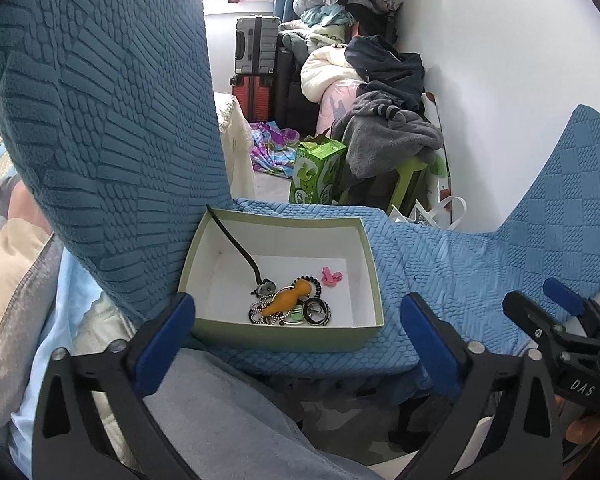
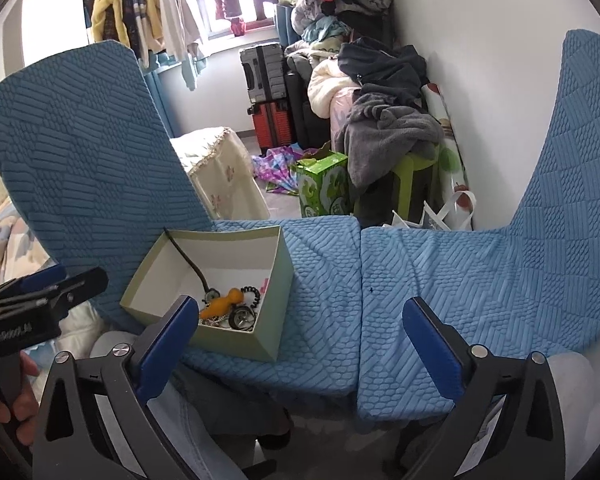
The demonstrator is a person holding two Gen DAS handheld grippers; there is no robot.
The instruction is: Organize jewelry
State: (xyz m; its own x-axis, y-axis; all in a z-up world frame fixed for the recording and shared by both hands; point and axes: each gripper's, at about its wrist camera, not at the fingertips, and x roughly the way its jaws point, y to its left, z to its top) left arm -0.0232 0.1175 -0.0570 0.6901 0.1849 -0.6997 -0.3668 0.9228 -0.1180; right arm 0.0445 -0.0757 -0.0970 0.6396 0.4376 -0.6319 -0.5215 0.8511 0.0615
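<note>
Jewelry (image 1: 290,307) in box (image 1: 284,338) — jaws wide

Left gripper (image 1: 296,344): matte black frame with triangular cutouts, 2 blue-padded fingers (image 1: 168,340), silver round screws at the pivots. Right gripper (image 2: 296,344): same build, black arms, blue pads, silver screws; white "DAS" lettering shows on its black body in the left wrist view. Left unit's body carries white lettering, blurred, and bare skin of the left hand (image 2: 4,396) wraps its black handle.
</note>
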